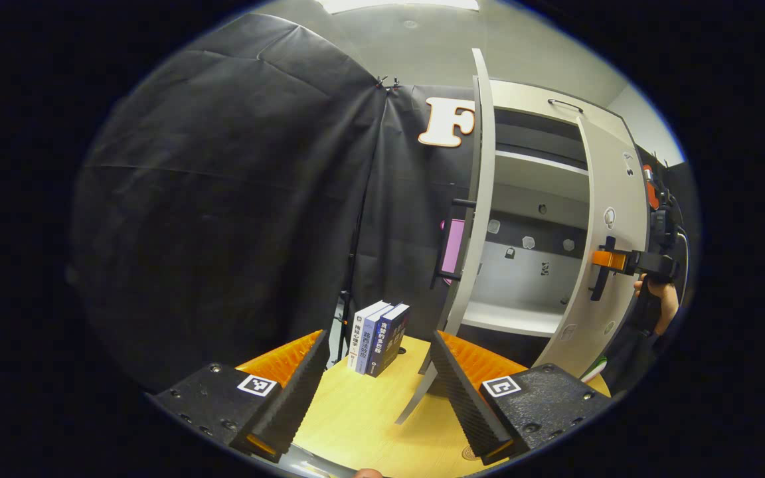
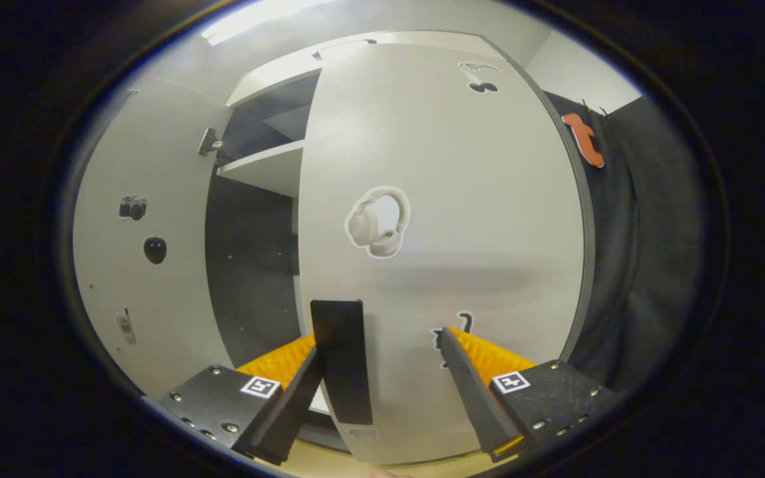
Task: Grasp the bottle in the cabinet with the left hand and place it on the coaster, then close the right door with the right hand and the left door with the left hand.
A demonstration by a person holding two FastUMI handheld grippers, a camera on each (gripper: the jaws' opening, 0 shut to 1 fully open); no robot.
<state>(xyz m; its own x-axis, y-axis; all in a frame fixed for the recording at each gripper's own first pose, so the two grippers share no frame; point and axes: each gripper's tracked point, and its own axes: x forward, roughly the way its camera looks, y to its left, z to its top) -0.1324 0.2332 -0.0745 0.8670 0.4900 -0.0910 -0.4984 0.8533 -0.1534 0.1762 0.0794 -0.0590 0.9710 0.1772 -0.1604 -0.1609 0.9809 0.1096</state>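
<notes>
The pale cabinet (image 1: 542, 199) stands on the right of the wooden table (image 1: 369, 411). Its left door (image 1: 477, 199) is swung wide open, edge-on to me, with a black handle (image 1: 450, 239) on its outer face. Its right door (image 1: 611, 219) is partly swung in. My left gripper (image 1: 380, 338) is open over the table with nothing between its fingers. My right gripper (image 2: 381, 342) is open with its fingertips at the right door's (image 2: 449, 199) outer face, and the door's black handle (image 2: 342, 358) lies just inside its left finger. The cabinet's lower shelf (image 1: 512, 317) looks bare.
Three upright books (image 1: 379, 335) stand on the table left of the cabinet. A hand (image 1: 661, 302) holds the right gripper (image 1: 611, 260) at the right door. The left door's inner face (image 2: 137, 252) carries small stickers. Black cloth walls close in the left and back.
</notes>
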